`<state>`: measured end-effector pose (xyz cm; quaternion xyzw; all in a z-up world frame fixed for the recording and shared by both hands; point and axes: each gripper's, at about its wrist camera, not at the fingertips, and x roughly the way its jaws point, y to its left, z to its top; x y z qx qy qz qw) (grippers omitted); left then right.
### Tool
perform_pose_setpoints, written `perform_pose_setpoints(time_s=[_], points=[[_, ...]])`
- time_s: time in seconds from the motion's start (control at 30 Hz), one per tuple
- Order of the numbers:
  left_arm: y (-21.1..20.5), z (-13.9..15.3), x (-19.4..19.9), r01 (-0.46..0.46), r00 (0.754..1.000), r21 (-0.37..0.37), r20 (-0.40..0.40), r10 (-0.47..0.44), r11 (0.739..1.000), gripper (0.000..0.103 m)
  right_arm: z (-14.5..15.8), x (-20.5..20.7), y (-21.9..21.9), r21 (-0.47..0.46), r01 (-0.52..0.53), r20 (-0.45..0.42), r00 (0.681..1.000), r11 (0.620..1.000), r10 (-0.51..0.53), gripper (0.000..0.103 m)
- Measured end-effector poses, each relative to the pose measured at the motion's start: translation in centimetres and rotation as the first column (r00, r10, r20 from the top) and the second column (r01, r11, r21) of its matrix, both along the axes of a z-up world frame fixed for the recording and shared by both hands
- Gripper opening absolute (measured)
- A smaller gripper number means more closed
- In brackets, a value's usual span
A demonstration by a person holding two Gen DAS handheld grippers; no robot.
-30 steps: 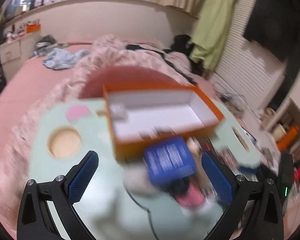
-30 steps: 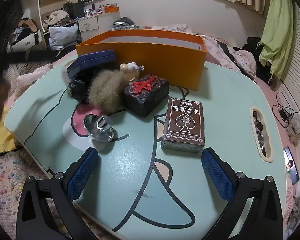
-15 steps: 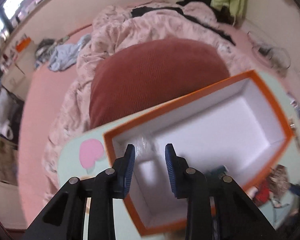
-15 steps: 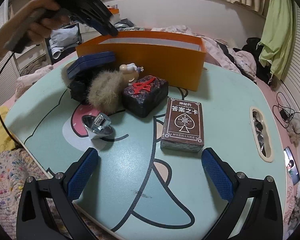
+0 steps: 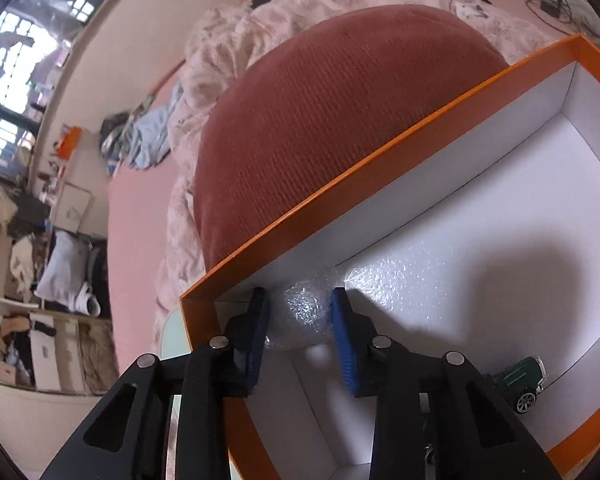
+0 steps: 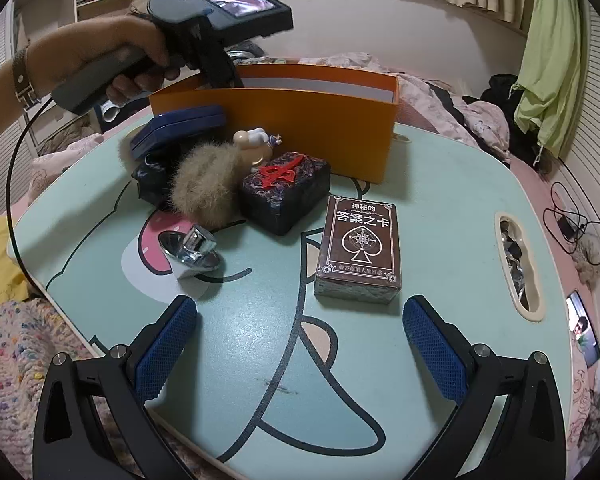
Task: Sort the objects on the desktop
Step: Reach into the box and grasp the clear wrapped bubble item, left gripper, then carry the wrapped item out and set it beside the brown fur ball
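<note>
Since a second ago the left gripper (image 5: 300,316) has swung over into the orange box (image 5: 380,160), its jaws just closing to clench a bubble-wrapped bundle (image 5: 300,316) at the box's near corner. Inside the box lies a green toy car (image 5: 524,380). Before the box, the right gripper (image 6: 300,340) hangs released over the bench (image 6: 440,208), near the card deck (image 6: 360,240).

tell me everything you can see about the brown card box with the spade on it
The brown rectangular card box lies flat on the pale green cartoon-print table, face up, with a white spade emblem, Chinese lettering and an ornate border. It looks shiny, perhaps film-wrapped. Nothing touches it: the dark marbled box with a red emblem sits just behind-left, and the open right gripper is short of it.
</note>
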<state>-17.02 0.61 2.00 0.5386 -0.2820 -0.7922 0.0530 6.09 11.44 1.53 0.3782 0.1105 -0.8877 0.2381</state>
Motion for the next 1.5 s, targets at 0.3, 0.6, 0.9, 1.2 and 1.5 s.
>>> perform_pose_setpoints(time_s=[0.3, 0.6, 0.9, 1.2, 1.5], points=[[-0.6, 9.4, 7.5, 0.158, 0.983, 0.386, -0.149, -0.107, 0.909, 0.03, 0.0, 0.0, 0.2, -0.003, 0.009, -0.002, 1.0, 1.0, -0.009, 0.103], [0.4, 9.4, 12.0, 0.19, 0.982, 0.599, -0.108, -0.156, 0.778, 0.03, 0.0, 0.0, 0.2, -0.002, 0.008, -0.002, 1.0, 1.0, -0.008, 0.103], [2.1, 9.0, 13.7, 0.251, 0.968, 0.698, -0.191, -0.164, 0.67, 0.08, 0.0, 0.0, 0.2, -0.003, 0.008, -0.003, 1.0, 1.0, -0.008, 0.103], [-2.3, 7.2, 20.0, 0.185, 0.961, 0.661, -0.275, 0.005, 0.727, 0.099, -0.1, 0.0, 0.2, -0.003, 0.009, -0.003, 1.0, 1.0, -0.009, 0.103], [-3.6, 0.4, 21.3, 0.019, 0.974, 0.656, -0.184, 0.135, 0.755, 0.099, -0.1, 0.1, 0.2, -0.003, 0.01, -0.003, 1.0, 1.0, -0.01, 0.103]])
